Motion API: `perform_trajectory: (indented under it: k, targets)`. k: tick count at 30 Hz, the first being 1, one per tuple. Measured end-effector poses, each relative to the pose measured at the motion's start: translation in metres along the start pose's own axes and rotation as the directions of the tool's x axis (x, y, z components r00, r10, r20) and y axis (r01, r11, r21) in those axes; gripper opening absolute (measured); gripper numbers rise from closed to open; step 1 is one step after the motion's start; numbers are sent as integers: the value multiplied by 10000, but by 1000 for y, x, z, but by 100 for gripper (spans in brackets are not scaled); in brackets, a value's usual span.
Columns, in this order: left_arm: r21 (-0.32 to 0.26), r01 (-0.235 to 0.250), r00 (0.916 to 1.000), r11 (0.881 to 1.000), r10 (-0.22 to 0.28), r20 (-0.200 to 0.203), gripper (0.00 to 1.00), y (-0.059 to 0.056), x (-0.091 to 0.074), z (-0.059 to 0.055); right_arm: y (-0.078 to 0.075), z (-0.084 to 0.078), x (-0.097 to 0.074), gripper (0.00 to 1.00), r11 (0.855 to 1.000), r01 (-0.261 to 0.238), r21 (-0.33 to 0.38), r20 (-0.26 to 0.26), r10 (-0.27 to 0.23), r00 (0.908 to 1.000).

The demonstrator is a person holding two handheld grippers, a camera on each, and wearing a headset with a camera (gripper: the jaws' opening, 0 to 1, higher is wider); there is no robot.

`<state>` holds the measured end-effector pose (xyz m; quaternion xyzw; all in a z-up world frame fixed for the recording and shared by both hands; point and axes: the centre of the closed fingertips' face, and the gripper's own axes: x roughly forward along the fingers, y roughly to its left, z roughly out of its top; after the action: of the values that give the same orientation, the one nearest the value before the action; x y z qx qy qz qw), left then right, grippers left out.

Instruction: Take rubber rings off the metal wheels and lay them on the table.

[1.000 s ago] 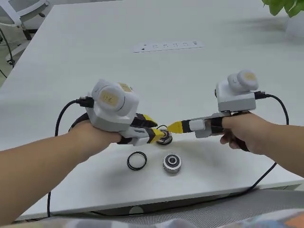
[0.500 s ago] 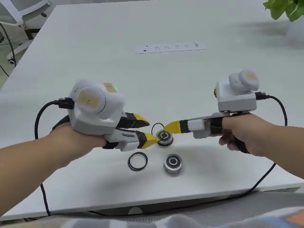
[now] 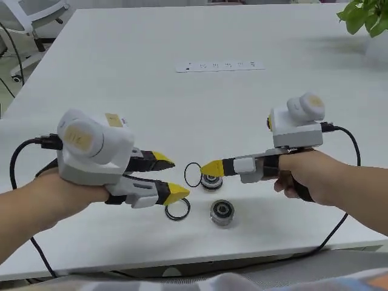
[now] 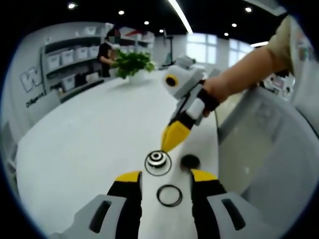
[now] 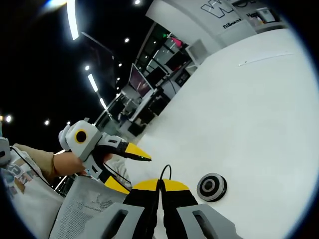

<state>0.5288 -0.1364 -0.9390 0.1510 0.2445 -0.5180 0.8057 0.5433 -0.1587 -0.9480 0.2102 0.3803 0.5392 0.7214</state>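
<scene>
My right gripper (image 3: pixel 206 168) is shut on a thin black rubber ring (image 3: pixel 192 174), which hangs from its yellow tips just above the table. A bare metal wheel (image 3: pixel 211 181) lies right below those tips. A second wheel (image 3: pixel 222 211) sits nearer the front edge, with a loose rubber ring (image 3: pixel 177 210) lying flat to its left. My left gripper (image 3: pixel 167 177) stands open and holds nothing, a little left of the wheels. In the left gripper view its jaws (image 4: pixel 166 177) frame the loose ring (image 4: pixel 169 195). In the right gripper view the held ring (image 5: pixel 166 172) rises from the shut tips (image 5: pixel 160 186).
A white power strip (image 3: pixel 220 65) lies at the far middle of the white table (image 3: pixel 121 91). A green plant (image 3: pixel 364 12) stands at the far right corner and an office chair (image 3: pixel 24 18) at the far left. Black cables trail off the front edge from both grippers.
My left gripper let go of the wheel, opened and drew back to the left. The right gripper stayed shut on the ring, which now hangs free of the wheel.
</scene>
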Motion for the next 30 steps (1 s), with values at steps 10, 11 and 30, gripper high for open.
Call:
perform_trajectory:
  k: [10, 11, 30]
  targets:
    - [-310, -188, 9998, 9993, 192, 111, 46, 0, -20, -12, 10, -15, 17, 0, 9997, -256, -46, -617, 253, 9978]
    - [-326, -207, 9997, 9993, 211, 120, 47, 0, -21, -13, 11, -16, 18, 0, 9996, -274, -54, -676, 270, 9973]
    - [-575, -532, 9982, 9969, 548, 259, 61, -4, -40, -25, 12, -41, 39, 0, 9994, -347, -52, -1540, 335, 9875]
